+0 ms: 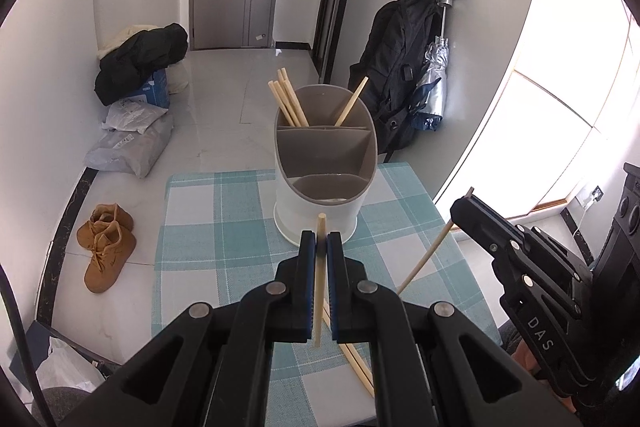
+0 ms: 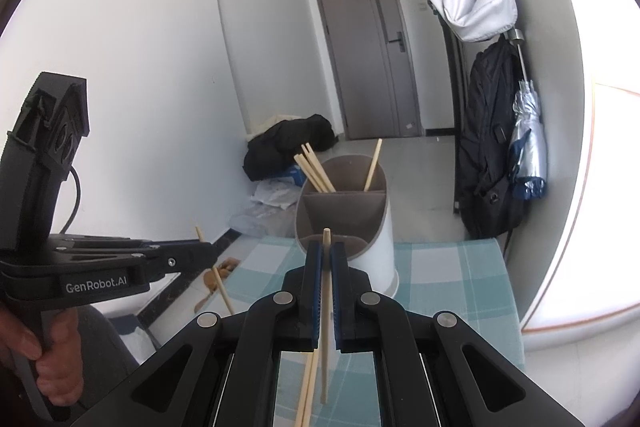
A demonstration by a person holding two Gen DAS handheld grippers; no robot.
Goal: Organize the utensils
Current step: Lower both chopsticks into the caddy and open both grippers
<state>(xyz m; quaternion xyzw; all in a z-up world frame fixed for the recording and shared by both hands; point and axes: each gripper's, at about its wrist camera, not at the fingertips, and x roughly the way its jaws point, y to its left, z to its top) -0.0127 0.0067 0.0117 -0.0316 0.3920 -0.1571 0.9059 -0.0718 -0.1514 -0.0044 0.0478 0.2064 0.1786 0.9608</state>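
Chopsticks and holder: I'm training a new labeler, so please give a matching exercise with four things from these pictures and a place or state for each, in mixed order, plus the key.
Things:
1. left gripper
2. utensil holder
3. loose chopsticks
4. brown boots

Places or states:
A. lying flat on the checked tablecloth
B. on the floor beside the table
C. shut on a single chopstick
D. standing on the table, chopsticks in its back compartments

Pairs: 1-C, 2-D, 3-A, 4-B
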